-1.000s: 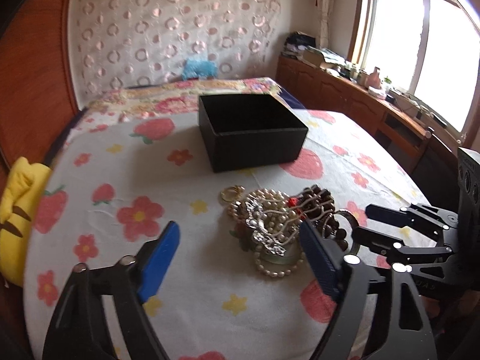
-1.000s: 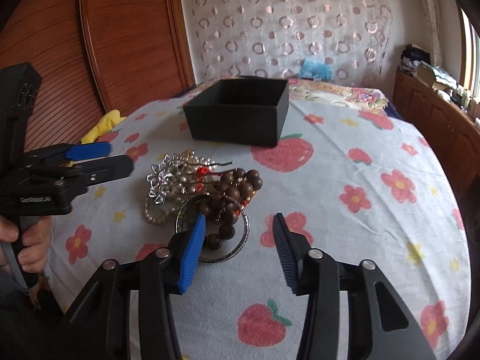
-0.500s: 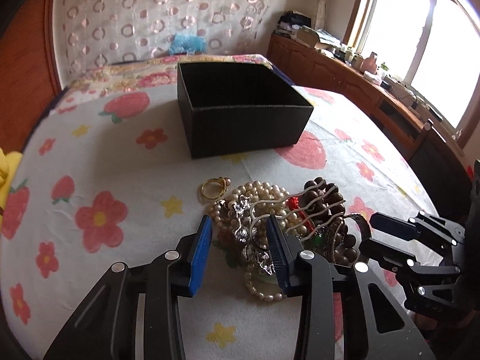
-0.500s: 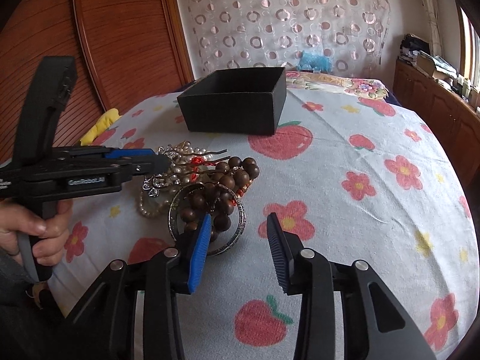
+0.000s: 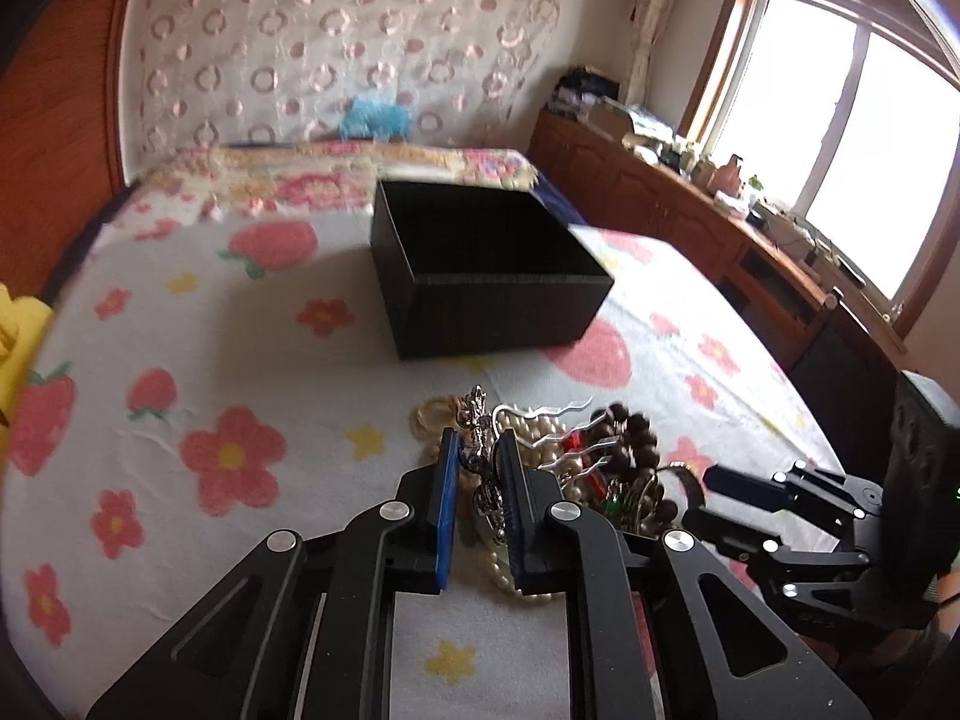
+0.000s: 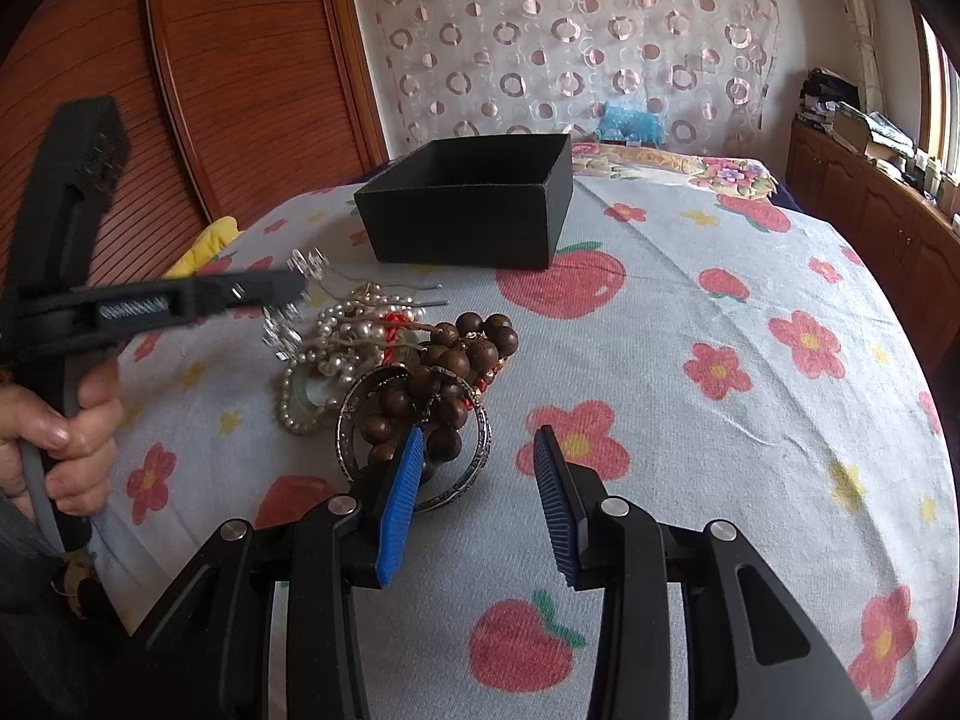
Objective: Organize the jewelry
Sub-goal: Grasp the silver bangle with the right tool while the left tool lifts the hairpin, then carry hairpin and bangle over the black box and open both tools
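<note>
Two grippers work over a bed spread with a white strawberry-and-flower sheet [image 6: 690,276]. On the left, the left gripper [image 5: 480,462] has its blue-padded fingers [image 5: 447,498] clamped on a silver ornate hairpin [image 5: 477,438], lifted at the left side of the jewelry heap. That heap, a white pearl necklace [image 6: 336,336], dark brown wooden bead bracelet [image 6: 444,372] and engraved silver bangle [image 6: 474,468], lies mid-sheet, in front of an open black square box [image 6: 468,210]. Rightward, the right gripper [image 6: 474,474] hovers with fingers apart, its left pad [image 6: 399,498] over the bangle.
</note>
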Demonstrator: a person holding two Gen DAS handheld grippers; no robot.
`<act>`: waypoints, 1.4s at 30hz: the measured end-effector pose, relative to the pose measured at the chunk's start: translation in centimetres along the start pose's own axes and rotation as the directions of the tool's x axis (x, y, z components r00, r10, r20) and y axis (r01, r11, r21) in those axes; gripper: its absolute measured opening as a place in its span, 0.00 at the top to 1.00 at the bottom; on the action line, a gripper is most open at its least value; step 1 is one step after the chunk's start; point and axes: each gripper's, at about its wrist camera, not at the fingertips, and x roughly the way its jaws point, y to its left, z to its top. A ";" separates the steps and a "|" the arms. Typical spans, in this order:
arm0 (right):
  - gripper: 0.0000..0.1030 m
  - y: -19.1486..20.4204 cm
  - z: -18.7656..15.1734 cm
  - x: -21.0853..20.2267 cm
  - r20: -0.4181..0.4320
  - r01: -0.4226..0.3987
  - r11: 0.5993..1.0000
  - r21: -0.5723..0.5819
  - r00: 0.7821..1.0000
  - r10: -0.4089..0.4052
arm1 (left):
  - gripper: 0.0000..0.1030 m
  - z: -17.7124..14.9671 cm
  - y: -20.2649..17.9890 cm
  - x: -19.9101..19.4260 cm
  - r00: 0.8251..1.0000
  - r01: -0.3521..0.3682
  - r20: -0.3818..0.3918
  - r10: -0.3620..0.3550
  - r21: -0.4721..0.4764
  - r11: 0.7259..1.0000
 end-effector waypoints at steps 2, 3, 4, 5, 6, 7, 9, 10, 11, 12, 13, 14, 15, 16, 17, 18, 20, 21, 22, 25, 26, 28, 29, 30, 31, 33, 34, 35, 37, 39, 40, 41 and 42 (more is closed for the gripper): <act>0.60 0.0 0.2 0.0 0.001 0.004 1.000 -0.007 1.000 -0.004 | 0.90 0.2 -0.2 -0.9 1.000 -0.007 0.030 0.006 0.013 1.000; 0.60 0.0 0.3 0.0 0.003 0.008 1.000 -0.007 1.000 -0.008 | 0.90 0.2 -0.3 -1.2 0.999 -0.009 0.037 0.008 0.016 1.000; 0.61 -0.1 0.5 0.0 0.005 0.006 1.000 -0.003 1.000 -0.006 | 0.90 0.3 -0.4 -1.5 0.999 -0.008 0.047 0.007 0.017 1.000; 0.65 -0.2 0.6 0.0 0.006 0.004 1.000 0.001 1.000 -0.004 | 0.90 0.3 -0.5 -1.8 0.998 -0.008 0.057 0.007 0.018 1.000; 0.66 -0.4 0.8 0.0 0.003 0.002 1.000 0.003 1.000 -0.002 | 0.91 0.3 -0.6 -2.1 0.998 -0.009 0.065 0.007 0.021 1.000; 0.68 -0.4 0.8 0.1 0.002 0.003 1.000 0.001 1.000 -0.003 | 0.91 0.2 -0.9 -2.5 0.997 -0.011 0.078 0.008 0.029 1.000; 0.71 -0.4 0.8 0.4 -0.010 0.005 1.000 -0.005 1.000 -0.005 | 0.92 0.2 -1.6 -3.2 0.995 -0.019 0.104 0.013 0.049 0.999; 0.75 -0.4 0.8 0.6 -0.016 0.003 1.000 -0.006 1.000 -0.003 | 0.92 0.2 -1.7 -3.4 0.994 -0.024 0.112 0.018 0.056 0.998; 0.77 -0.4 0.8 0.7 -0.022 0.001 1.000 -0.007 1.000 -0.001 | 0.92 0.2 -1.9 -3.7 0.992 -0.028 0.122 0.021 0.062 0.998; 0.78 -0.4 0.7 0.9 -0.029 -0.003 1.000 -0.008 1.000 0.003 | 0.92 0.2 -2.1 -3.8 0.992 -0.030 0.128 0.021 0.068 0.997; 0.82 -0.4 0.7 1.0 -0.032 -0.004 1.000 -0.009 0.999 0.004 | 0.92 0.3 -2.2 -3.9 0.991 -0.031 0.131 0.022 0.071 0.997; 0.87 -0.5 0.7 1.1 -0.038 -0.012 1.000 -0.008 0.999 0.011 | 0.92 0.3 -2.3 -3.9 0.991 -0.033 0.133 0.023 0.075 0.997; 0.91 -0.4 0.7 1.2 -0.043 -0.019 1.000 -0.010 0.999 0.018 | 0.92 0.3 -2.3 -3.9 0.991 -0.034 0.135 0.023 0.075 0.997; 0.93 -0.4 0.7 1.3 -0.045 -0.018 1.000 -0.014 0.999 0.017 | 0.92 0.3 -2.2 -3.9 0.990 -0.034 0.139 0.024 0.074 0.997; 0.95 -0.4 0.8 1.3 -0.047 -0.020 1.000 -0.020 0.999 0.019 | 0.92 0.4 -2.2 -4.0 0.989 -0.036 0.143 0.025 0.071 0.997; 0.95 -0.3 0.8 1.3 -0.047 -0.022 0.999 -0.026 0.999 0.021 | 0.92 0.5 -2.1 -4.1 0.989 -0.038 0.148 0.027 0.069 0.997; 0.95 -0.2 1.0 1.1 -0.038 -0.014 0.999 -0.044 0.999 0.013 | 0.92 0.7 -1.9 -4.3 0.987 -0.042 0.156 0.031 0.068 0.997; 0.95 -0.1 1.1 0.9 -0.033 -0.015 0.999 -0.049 0.999 0.013 | 0.92 0.8 -1.8 -4.3 0.986 -0.044 0.161 0.033 0.068 0.997; 0.95 -0.1 1.2 0.8 -0.026 -0.013 0.998 -0.054 1.000 0.012 | 0.92 0.8 -1.8 -4.5 0.986 -0.046 0.165 0.034 0.069 0.997; 0.95 0.0 2.0 0.3 -0.001 0.002 0.997 -0.072 1.000 -0.002 | 0.92 1.4 -1.6 -4.6 0.983 -0.055 0.178 0.042 0.071 0.996; 0.95 0.1 2.5 0.1 0.010 0.011 0.996 -0.083 1.000 -0.010 | 0.92 1.6 -1.5 -4.7 0.982 -0.058 0.184 0.044 0.072 0.996; 0.95 0.1 3.4 -0.1 0.030 0.025 0.995 -0.098 0.999 -0.022 | 0.92 2.3 -1.3 -4.7 0.980 -0.062 0.196 0.047 0.072 0.995; 0.95 0.0 4.1 -0.2 0.042 0.030 0.994 -0.105 0.999 -0.026 | 0.92 2.7 -1.2 -4.6 0.979 -0.063 0.199 0.048 0.071 0.995; 0.95 -0.1 4.5 -0.2 0.050 0.035 0.993 -0.109 0.998 -0.030 | 0.92 3.0 -1.1 -4.6 0.978 -0.064 0.201 0.049 0.070 0.995; 0.95 -0.1 5.2 -0.2 0.060 0.043 0.993 -0.114 0.998 -0.036 | 0.92 3.5 -1.0 -4.4 0.978 -0.066 0.204 0.051 0.070 0.995; 0.95 -0.4 6.7 0.1 0.076 0.059 0.991 -0.117 0.996 -0.051 | 0.92 4.6 -0.8 -3.8 0.977 -0.082 0.203 0.065 0.075 0.994; 0.95 -0.6 7.3 0.3 0.083 0.064 0.991 -0.114 0.995 -0.055 | 0.92 4.9 -0.8 -3.7 0.977 -0.089 0.202 0.073 0.073 0.993; 0.95 -0.8 8.1 0.5 0.093 0.068 0.991 -0.112 0.994 -0.058 | 0.92 5.5 -0.6 -3.4 0.976 -0.092 0.205 0.076 0.068 0.993; 0.95 -1.1 9.2 1.0 0.106 0.080 0.991 -0.108 0.992 -0.069 | 0.92 6.5 -0.3 -3.0 0.975 -0.095 0.206 0.080 0.065 0.993; 0.95 -1.6 10.5 1.7 0.112 0.092 0.991 -0.099 0.990 -0.081 | 0.92 7.5 -0.2 -2.3 0.974 -0.105 0.206 0.090 0.066 0.992; 0.95 -1.9 11.0 2.0 0.113 0.097 0.991 -0.093 0.990 -0.086 | 0.92 7.9 -0.1 -2.0 0.974 -0.110 0.205 0.094 0.068 0.992; 0.95 -2.4 11.6 2.5 0.110 0.101 0.991 -0.084 0.990 -0.092 | 0.92 8.3 -0.1 -1.8 0.974 -0.114 0.204 0.097 0.069 0.991; 0.95 -2.6 12.0 2.8 0.108 0.105 0.991 -0.077 0.989 -0.096 | 0.92 8.6 0.0 -1.4 0.974 -0.117 0.203 0.101 0.069 0.991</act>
